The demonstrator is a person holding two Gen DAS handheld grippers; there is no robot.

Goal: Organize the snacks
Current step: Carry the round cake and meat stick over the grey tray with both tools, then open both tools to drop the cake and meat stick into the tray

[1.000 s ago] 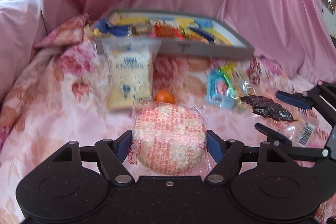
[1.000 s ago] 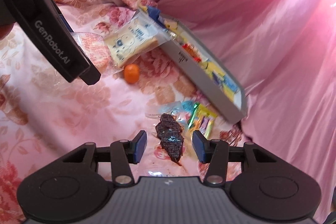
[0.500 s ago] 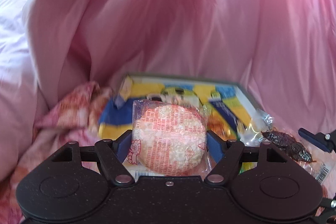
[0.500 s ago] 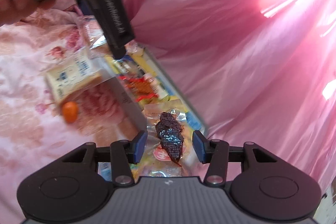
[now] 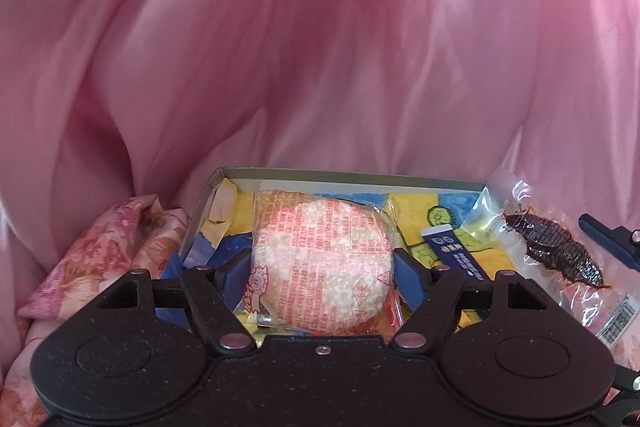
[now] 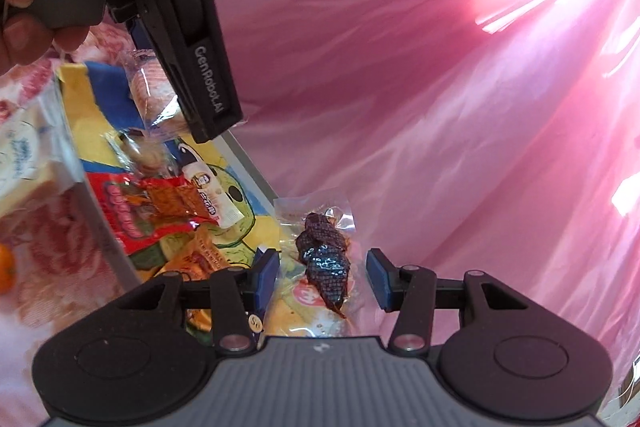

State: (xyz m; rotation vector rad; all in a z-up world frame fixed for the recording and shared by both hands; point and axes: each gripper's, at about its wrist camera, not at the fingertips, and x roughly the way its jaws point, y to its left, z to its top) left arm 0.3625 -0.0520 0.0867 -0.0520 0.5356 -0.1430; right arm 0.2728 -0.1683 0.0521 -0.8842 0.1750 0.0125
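My left gripper (image 5: 322, 269) is shut on a round rice cake in a clear red-printed wrapper (image 5: 320, 263) and holds it over the left end of the grey snack box (image 5: 344, 174). My right gripper (image 6: 323, 277) is shut on a clear packet with a dark dried meat piece (image 6: 324, 263), held over the box's right end; that packet also shows in the left wrist view (image 5: 554, 251). The left gripper with the rice cake (image 6: 154, 95) shows at the upper left of the right wrist view.
The box (image 6: 256, 175) holds several wrapped snacks on a yellow and blue liner. Pink curtain cloth (image 5: 320, 47) hangs right behind the box. A white cracker packet (image 6: 24, 163) and a small orange (image 6: 6, 267) lie on the floral bedspread (image 5: 100, 251).
Both grippers lifted their snacks off the bedspread and moved forward over the box. The rice cake now sits over the box's left end, the meat packet over its right end.
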